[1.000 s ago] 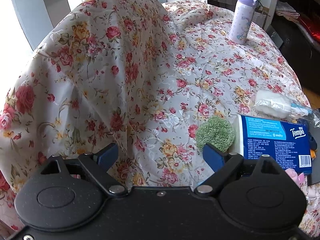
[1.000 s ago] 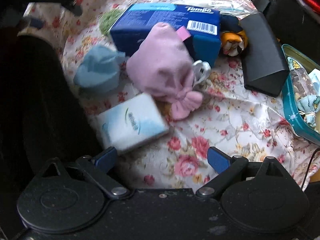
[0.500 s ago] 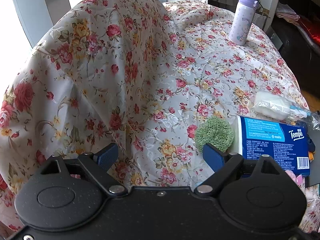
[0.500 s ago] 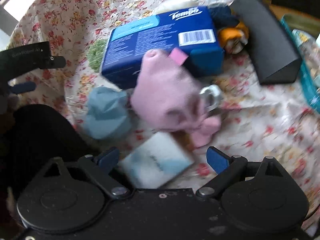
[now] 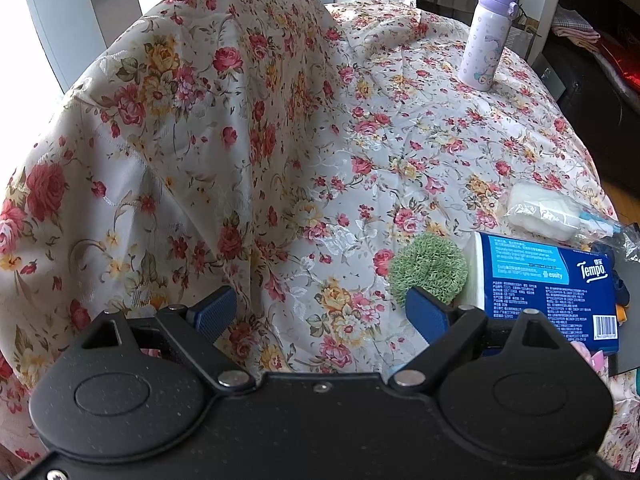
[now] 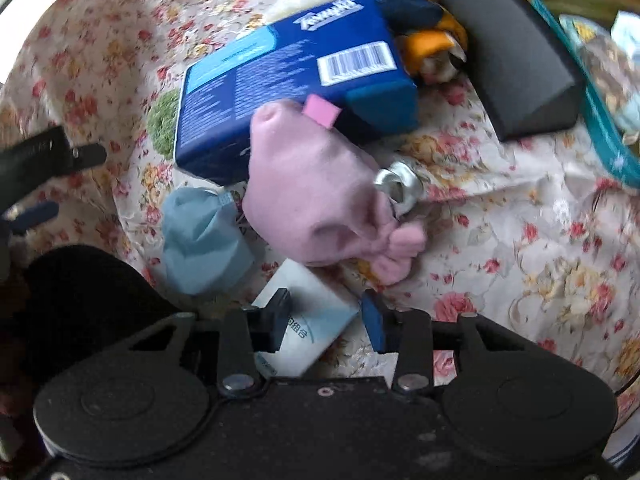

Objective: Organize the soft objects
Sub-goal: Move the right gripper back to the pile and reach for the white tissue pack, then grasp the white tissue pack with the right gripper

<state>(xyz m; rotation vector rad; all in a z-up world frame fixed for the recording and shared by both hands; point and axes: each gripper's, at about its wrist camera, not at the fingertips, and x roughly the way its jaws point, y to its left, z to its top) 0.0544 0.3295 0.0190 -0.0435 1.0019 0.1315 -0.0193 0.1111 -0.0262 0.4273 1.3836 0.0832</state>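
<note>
The left hand-held gripper [image 5: 320, 312] hovers with its jaws spread wide; the right hand-held gripper [image 6: 326, 322] has its jaws partly closed.

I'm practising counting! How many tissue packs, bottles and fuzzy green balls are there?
Tissue packs: 2 (blue Tempo pack, small white pack)
Bottles: 1 (purple bottle)
Fuzzy green balls: 1 (green ball)
Total: 4

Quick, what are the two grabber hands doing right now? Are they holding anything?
Left gripper: open, holding nothing.
Right gripper: closing around the small tissue pack; a firm grip cannot be told.
</note>
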